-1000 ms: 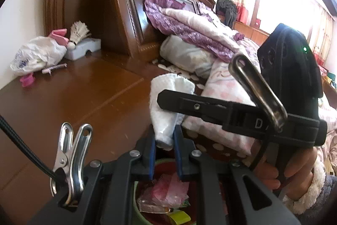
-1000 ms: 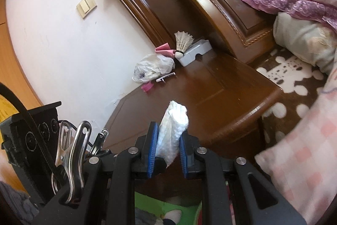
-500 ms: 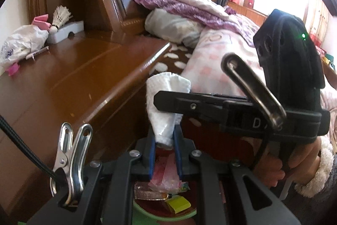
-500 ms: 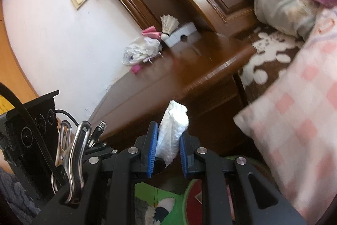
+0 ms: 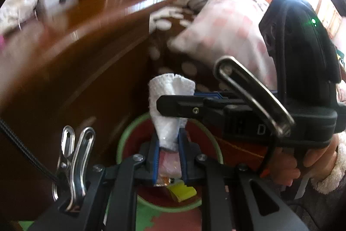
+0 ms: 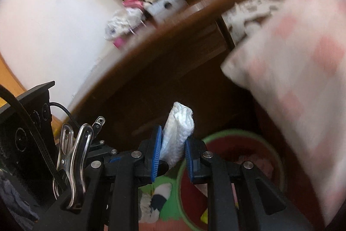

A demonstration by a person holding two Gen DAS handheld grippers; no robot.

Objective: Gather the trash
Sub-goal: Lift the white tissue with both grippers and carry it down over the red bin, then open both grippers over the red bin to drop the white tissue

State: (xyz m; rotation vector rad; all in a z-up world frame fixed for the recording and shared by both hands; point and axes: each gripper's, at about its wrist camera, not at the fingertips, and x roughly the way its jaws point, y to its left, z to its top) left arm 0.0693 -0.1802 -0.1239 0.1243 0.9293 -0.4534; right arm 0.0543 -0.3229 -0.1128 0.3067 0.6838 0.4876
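White tissue wad (image 5: 170, 101): clamped at once by both claws, left gripper (image 5: 169, 153) pinching its lower end between blue pads, right gripper (image 5: 181, 101) reaching in from 3 o'clock across its middle; in the right wrist view the same wad stands upright between that gripper's pads (image 6: 172, 151), projecting toward 12 o'clock. Green-rimmed bin (image 5: 129, 133): directly beneath the wad, against the brown wooden nightstand (image 5: 64, 57), holding pink and yellow wrappers (image 5: 181, 192)
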